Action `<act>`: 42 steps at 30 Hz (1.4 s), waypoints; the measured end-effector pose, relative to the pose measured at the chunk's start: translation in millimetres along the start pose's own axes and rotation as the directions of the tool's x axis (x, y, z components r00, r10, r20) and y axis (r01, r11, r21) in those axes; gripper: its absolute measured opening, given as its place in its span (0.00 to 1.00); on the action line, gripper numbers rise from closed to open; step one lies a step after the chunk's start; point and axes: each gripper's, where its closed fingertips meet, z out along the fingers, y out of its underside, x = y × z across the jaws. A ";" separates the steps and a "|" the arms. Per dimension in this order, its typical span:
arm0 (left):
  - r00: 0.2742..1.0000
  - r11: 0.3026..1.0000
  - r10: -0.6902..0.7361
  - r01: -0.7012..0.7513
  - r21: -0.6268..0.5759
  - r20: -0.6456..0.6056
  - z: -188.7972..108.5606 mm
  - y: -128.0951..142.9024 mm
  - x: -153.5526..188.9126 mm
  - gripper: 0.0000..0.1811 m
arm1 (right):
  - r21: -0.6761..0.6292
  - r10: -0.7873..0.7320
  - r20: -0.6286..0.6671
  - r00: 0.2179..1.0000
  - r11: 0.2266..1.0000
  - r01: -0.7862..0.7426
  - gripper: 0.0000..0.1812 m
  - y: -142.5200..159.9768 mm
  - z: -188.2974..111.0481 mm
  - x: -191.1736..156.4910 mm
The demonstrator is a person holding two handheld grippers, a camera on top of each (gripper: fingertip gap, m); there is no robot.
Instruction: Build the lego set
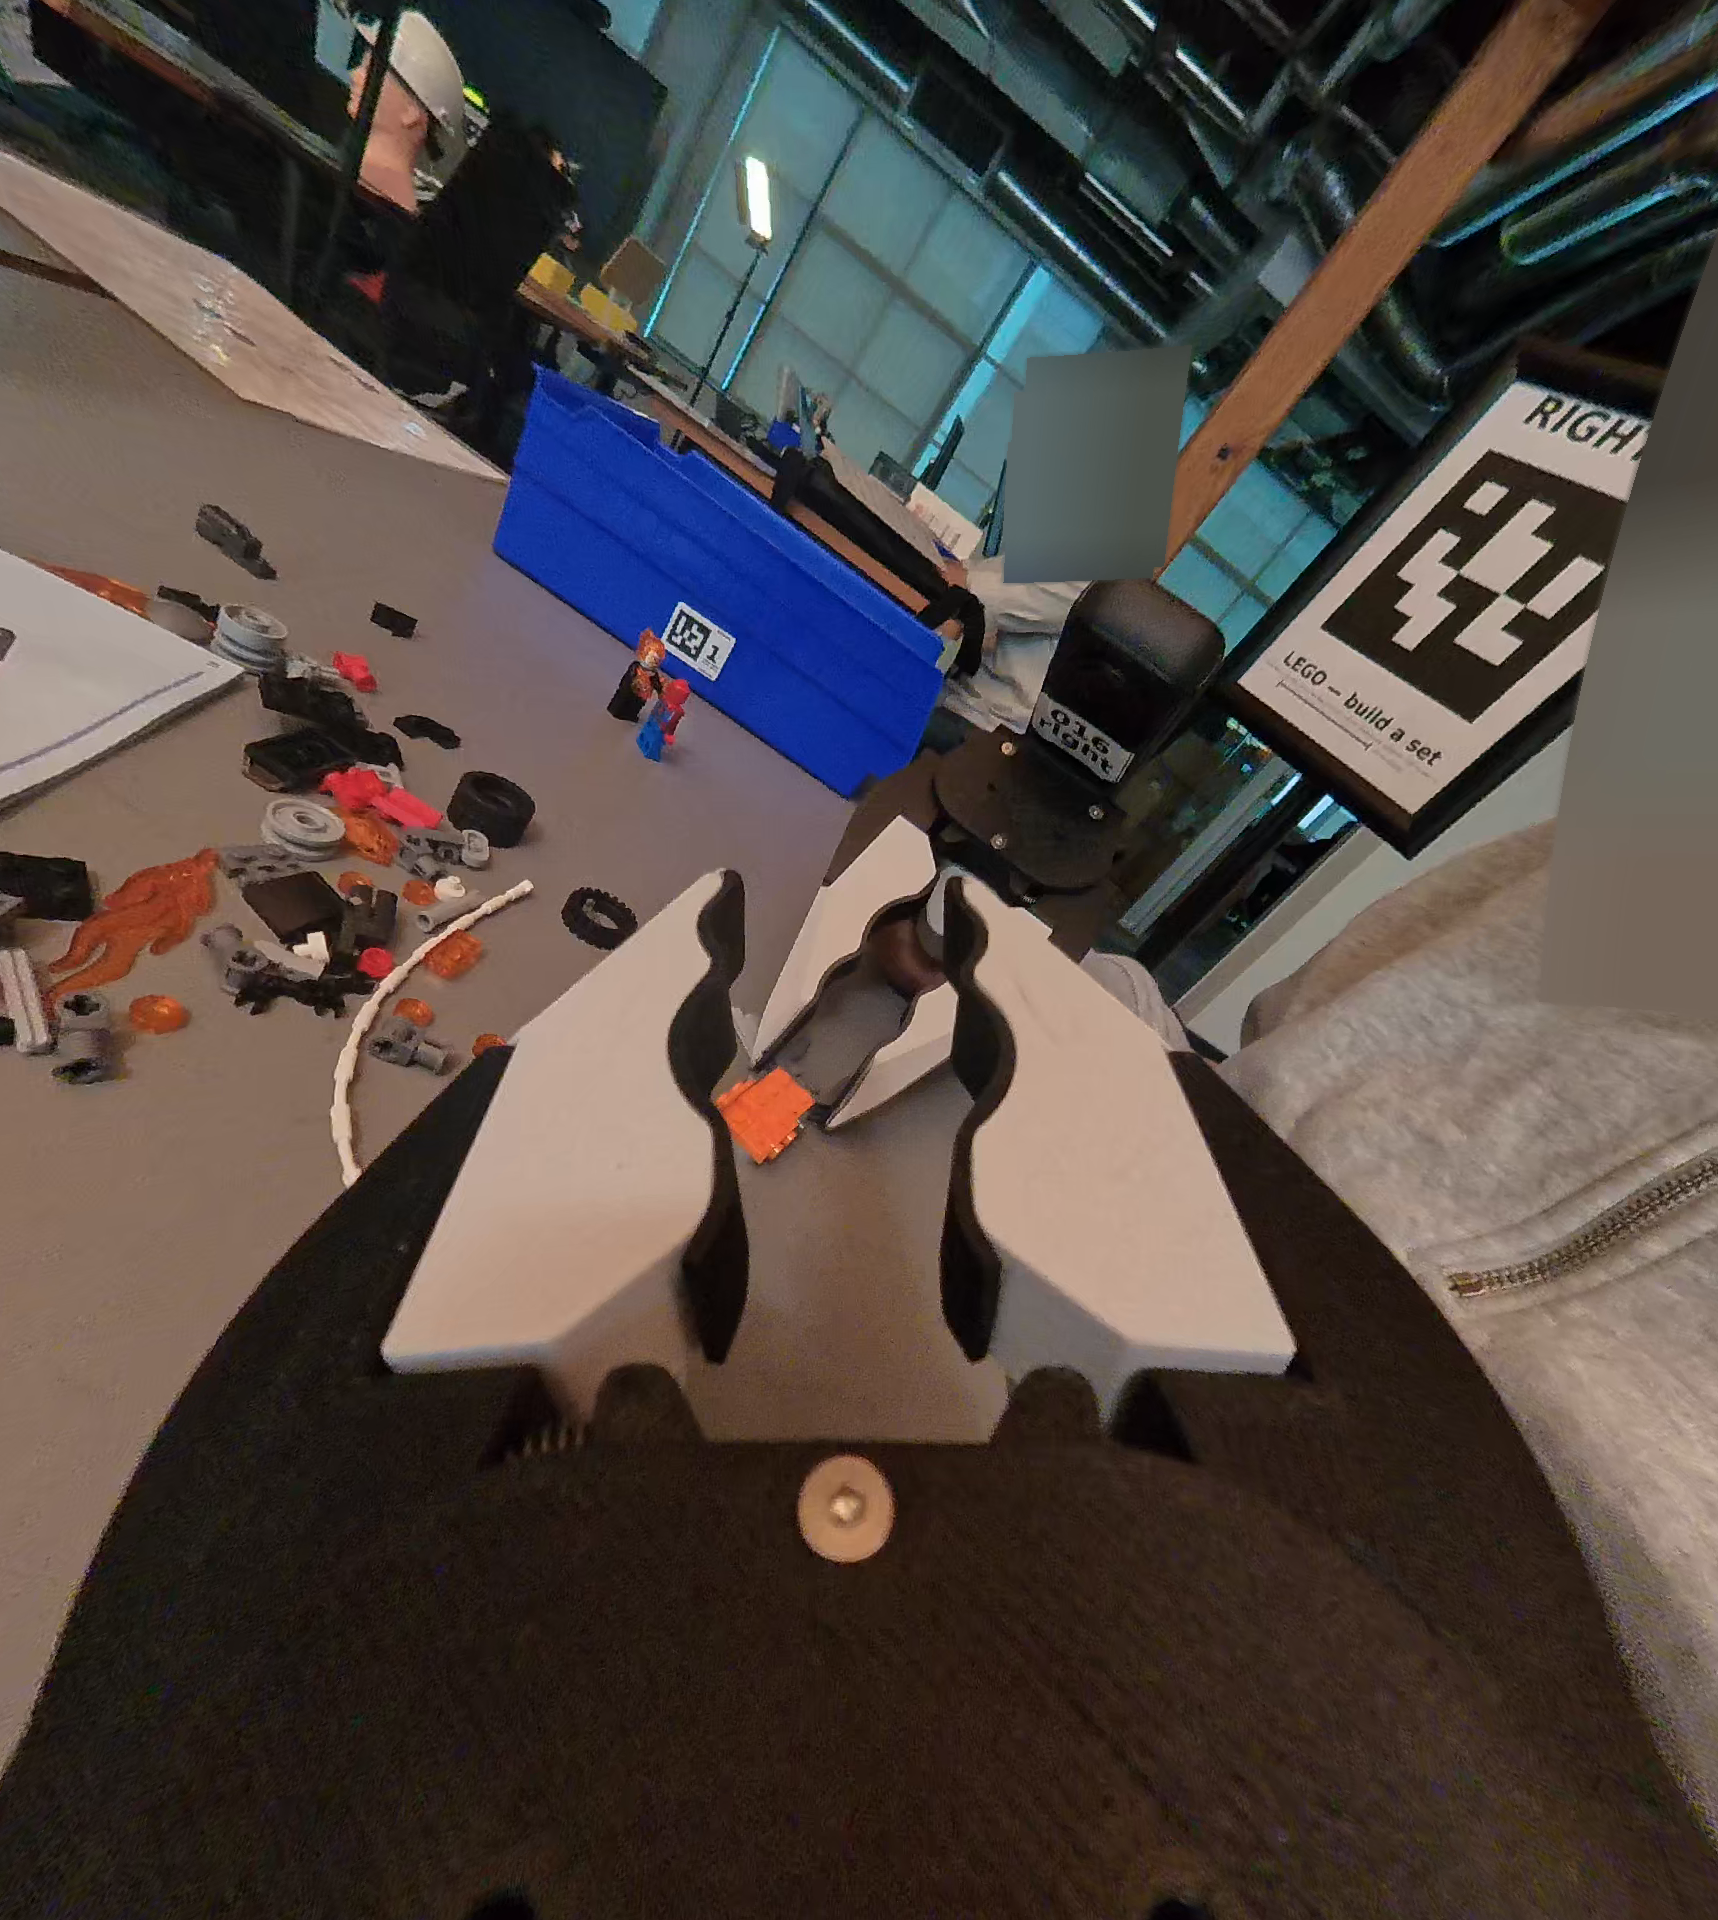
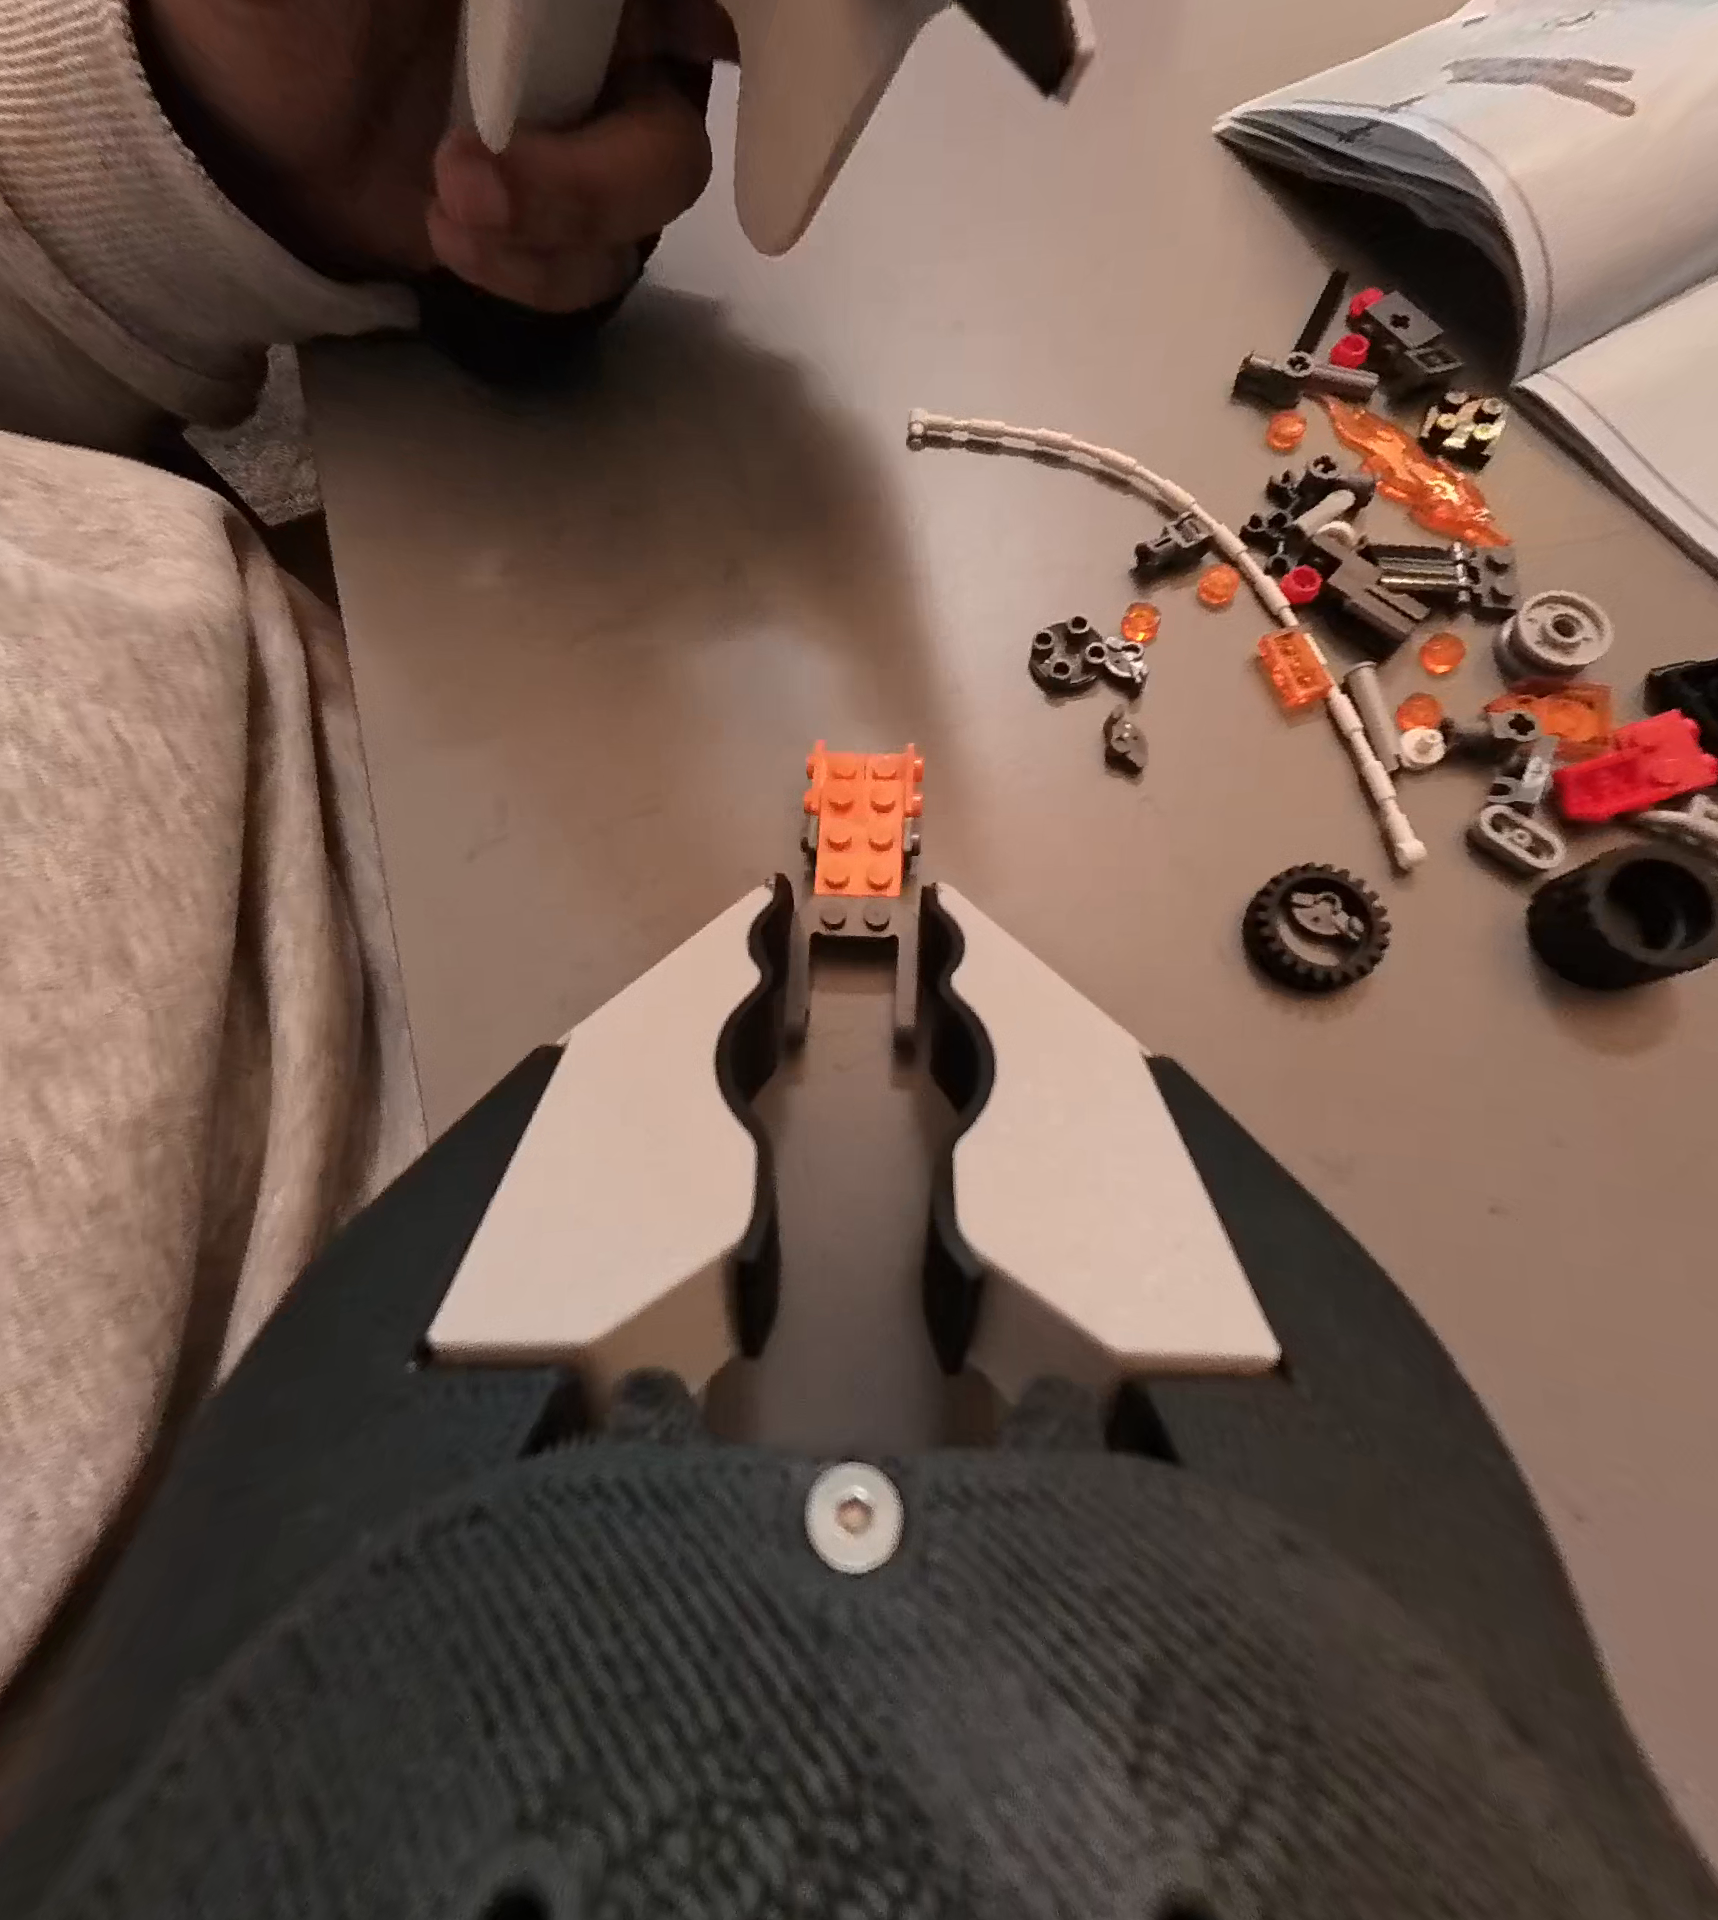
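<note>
My right gripper (image 2: 856,902) is shut on the grey rear end of a small assembly (image 2: 861,826) with orange studded plates on top. It holds the assembly low over the grey table (image 2: 626,582). In the left wrist view the right gripper (image 1: 795,1091) points toward me, with the orange assembly (image 1: 764,1117) at its tips. My left gripper (image 1: 839,914) is open and empty, its jaws spread just above and in front of the assembly. One of its fingers (image 2: 813,125) shows at the top of the right wrist view.
Loose parts (image 1: 315,831) lie to the left, also shown in the right wrist view (image 2: 1457,623): tyres (image 2: 1629,914), a white hose (image 2: 1198,561), flame pieces. An open instruction booklet (image 1: 24,686), two minifigures (image 1: 652,691) and a blue bin (image 1: 709,582) stand beyond. A person's beige sleeve (image 2: 55,727) is close. Some 11 centimetres of space lies between my two pairs of fingers.
</note>
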 end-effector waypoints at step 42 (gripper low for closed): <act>1.000 1.000 0.006 -0.006 -0.023 -0.018 1.9 4.3 2.5 0.20 | 0.159 0.035 -0.093 0.995 0.987 -0.019 0.17 -16.7 -19.6 23.3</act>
